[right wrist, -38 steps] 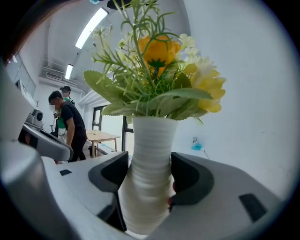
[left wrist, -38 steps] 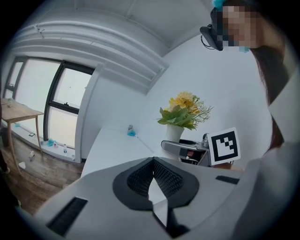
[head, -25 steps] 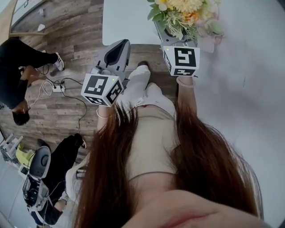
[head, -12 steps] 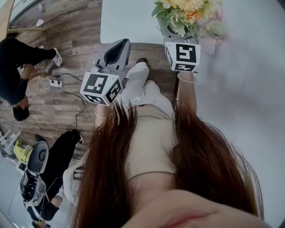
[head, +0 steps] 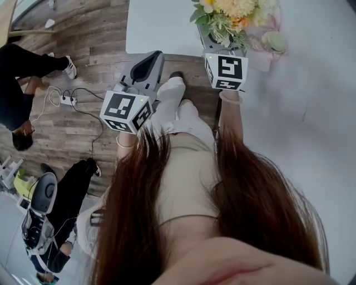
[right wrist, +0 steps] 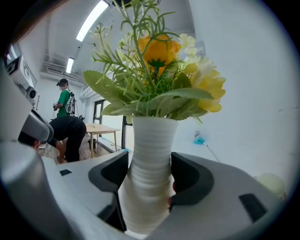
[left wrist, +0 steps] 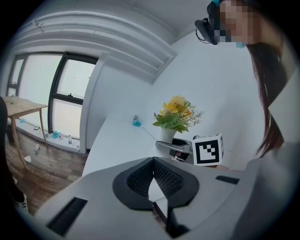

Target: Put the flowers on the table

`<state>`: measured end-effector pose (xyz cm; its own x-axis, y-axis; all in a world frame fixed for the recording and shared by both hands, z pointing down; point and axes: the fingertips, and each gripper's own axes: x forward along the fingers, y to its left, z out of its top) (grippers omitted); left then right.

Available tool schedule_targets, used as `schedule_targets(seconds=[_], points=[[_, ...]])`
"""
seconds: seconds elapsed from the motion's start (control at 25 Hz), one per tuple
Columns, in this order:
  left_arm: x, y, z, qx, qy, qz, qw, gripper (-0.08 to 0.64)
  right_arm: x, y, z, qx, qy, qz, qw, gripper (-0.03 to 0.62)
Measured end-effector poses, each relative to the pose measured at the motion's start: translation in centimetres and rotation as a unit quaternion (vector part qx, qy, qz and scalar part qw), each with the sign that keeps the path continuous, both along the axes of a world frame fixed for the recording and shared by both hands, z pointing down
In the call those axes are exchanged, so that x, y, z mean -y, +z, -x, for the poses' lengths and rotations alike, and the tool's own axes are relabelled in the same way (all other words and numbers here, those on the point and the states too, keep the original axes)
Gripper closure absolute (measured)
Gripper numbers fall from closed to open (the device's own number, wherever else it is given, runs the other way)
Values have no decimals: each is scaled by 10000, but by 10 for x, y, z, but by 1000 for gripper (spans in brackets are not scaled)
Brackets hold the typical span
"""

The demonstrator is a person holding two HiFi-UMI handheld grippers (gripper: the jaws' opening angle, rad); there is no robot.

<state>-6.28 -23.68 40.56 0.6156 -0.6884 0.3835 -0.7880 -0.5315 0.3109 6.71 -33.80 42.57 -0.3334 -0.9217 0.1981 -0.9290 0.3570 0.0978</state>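
A bunch of yellow and orange flowers [head: 229, 15] with green leaves stands in a white ribbed vase [right wrist: 149, 173]. My right gripper [right wrist: 149, 180] is shut on the vase, one dark pad on each side of its body. In the head view the right gripper [head: 214, 43] holds the flowers over the near edge of the white table [head: 161, 28]. My left gripper [head: 146, 67] hangs to the left over the wooden floor, shut with nothing in it. From the left gripper view the flowers [left wrist: 177, 115] and the vase [left wrist: 168, 135] show above the tabletop, beyond the left gripper [left wrist: 152, 161].
A pale green round object [head: 272, 40] and a pink item lie on the table right of the flowers. A small blue object [left wrist: 136, 123] sits farther back. People [head: 22, 72] crouch on the wooden floor at left beside cables [head: 72, 103]. A wooden table [right wrist: 101, 129] stands behind.
The right gripper with the vase has edged slightly farther over the table. The left gripper has hardly moved. The people at left have shifted a little.
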Motion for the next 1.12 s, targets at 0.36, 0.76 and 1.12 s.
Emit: schedule_targets(seconds=[0.36,0.76,1.12], points=[[6,2,13,59,-202,56,9998,555,8,10,12,35,-159,102,9998,293],[12,11,25,147,-339,111,9993,555,14,27,24,-103,-258,158,9995,293],[21,11,36,162,-535,80,9984,555,17,37,28,-35,-294,245,9993,293]])
